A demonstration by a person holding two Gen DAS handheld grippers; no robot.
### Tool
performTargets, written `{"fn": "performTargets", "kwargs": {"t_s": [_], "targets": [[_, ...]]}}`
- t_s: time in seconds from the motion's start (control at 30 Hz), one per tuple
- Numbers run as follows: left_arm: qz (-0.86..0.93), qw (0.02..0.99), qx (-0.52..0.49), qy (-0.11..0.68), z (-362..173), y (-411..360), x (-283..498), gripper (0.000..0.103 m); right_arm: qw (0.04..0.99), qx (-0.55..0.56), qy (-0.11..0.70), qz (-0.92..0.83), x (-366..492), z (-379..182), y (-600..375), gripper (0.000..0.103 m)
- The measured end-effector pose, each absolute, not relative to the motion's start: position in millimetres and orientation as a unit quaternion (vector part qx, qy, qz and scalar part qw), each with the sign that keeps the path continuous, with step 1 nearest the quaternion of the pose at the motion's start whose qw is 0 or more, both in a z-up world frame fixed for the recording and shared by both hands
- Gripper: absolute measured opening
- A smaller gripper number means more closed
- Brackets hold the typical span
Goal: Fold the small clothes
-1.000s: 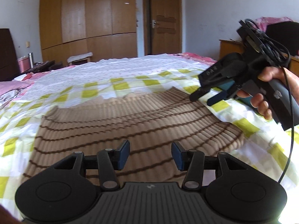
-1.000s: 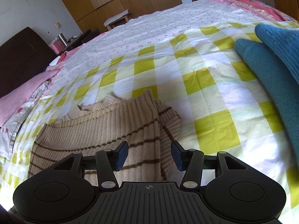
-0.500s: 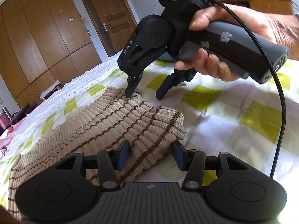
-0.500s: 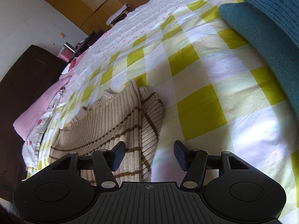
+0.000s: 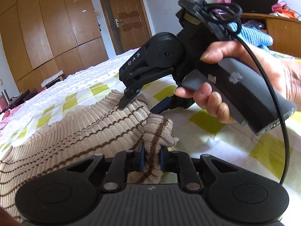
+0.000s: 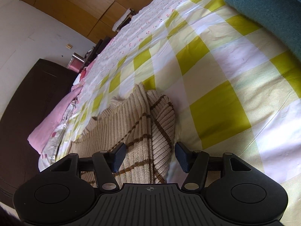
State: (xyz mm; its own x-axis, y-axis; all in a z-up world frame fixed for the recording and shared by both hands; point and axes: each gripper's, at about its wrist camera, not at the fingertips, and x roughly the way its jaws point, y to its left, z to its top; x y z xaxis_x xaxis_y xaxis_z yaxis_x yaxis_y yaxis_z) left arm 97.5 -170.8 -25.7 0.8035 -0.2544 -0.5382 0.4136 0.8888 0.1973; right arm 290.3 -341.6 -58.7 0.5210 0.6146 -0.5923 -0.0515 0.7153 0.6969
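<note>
A beige ribbed sweater (image 5: 75, 131) with thin brown stripes lies spread on the checked bedsheet (image 5: 207, 124). My left gripper (image 5: 152, 150) is closing on the bunched end of its folded sleeve, and the pads squeeze the knit. In the left wrist view a hand (image 5: 216, 101) holds my right gripper (image 5: 140, 107) tilted down, one fingertip resting on the sweater near the fold. In the right wrist view the right gripper (image 6: 148, 150) stands open over the sweater (image 6: 131, 124), with the folded sleeve edge between its pads but not pinched.
A dark teal garment (image 6: 272, 9) lies on the yellow and white sheet (image 6: 216, 113) at the upper right. A pink pillow (image 6: 50, 120) and a dark headboard (image 6: 28, 103) are at the left. A wooden wardrobe (image 5: 56, 28) stands beyond the bed.
My left gripper has moved to the sleeve end and its jaws have closed on it, bunching the knit. The right gripper has come down onto the sweater and rolled, its jaws a little wider.
</note>
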Motion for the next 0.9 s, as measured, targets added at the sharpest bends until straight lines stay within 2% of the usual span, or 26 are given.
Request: {"fn": "performTargets", "kwargs": {"t_s": [0.13, 0.17, 0.2, 0.27, 0.3, 0.6, 0.9], "targets": [[-0.185, 0.941, 0.111, 0.26, -15, -161, 98, 0.018, 0.814, 0.327, 0.435, 0.202, 291, -60, -338, 0.057], [-0.186, 0.942, 0.103, 0.258, -13, -159, 98, 0.018, 0.815, 0.33, 0.434, 0.199, 292, -61, -337, 0.05], [-0.189, 0.943, 0.093, 0.258, -11, -156, 98, 0.018, 0.814, 0.332, 0.436, 0.195, 293, -62, -337, 0.038], [-0.193, 0.944, 0.073, 0.259, -6, -150, 98, 0.017, 0.805, 0.346, 0.444, 0.19, 295, -66, -338, 0.024], [-0.194, 0.944, 0.062, 0.261, -3, -146, 98, 0.017, 0.799, 0.359, 0.444, 0.188, 295, -68, -339, 0.021], [-0.19, 0.946, -0.076, 0.249, 28, -87, 95, 0.016, 0.806, 0.38, 0.405, 0.205, 290, -18, -318, 0.017], [-0.114, 0.964, -0.129, 0.203, 52, 6, 72, 0.015, 0.822, 0.327, 0.386, 0.262, 300, 34, -206, 0.016]]}}
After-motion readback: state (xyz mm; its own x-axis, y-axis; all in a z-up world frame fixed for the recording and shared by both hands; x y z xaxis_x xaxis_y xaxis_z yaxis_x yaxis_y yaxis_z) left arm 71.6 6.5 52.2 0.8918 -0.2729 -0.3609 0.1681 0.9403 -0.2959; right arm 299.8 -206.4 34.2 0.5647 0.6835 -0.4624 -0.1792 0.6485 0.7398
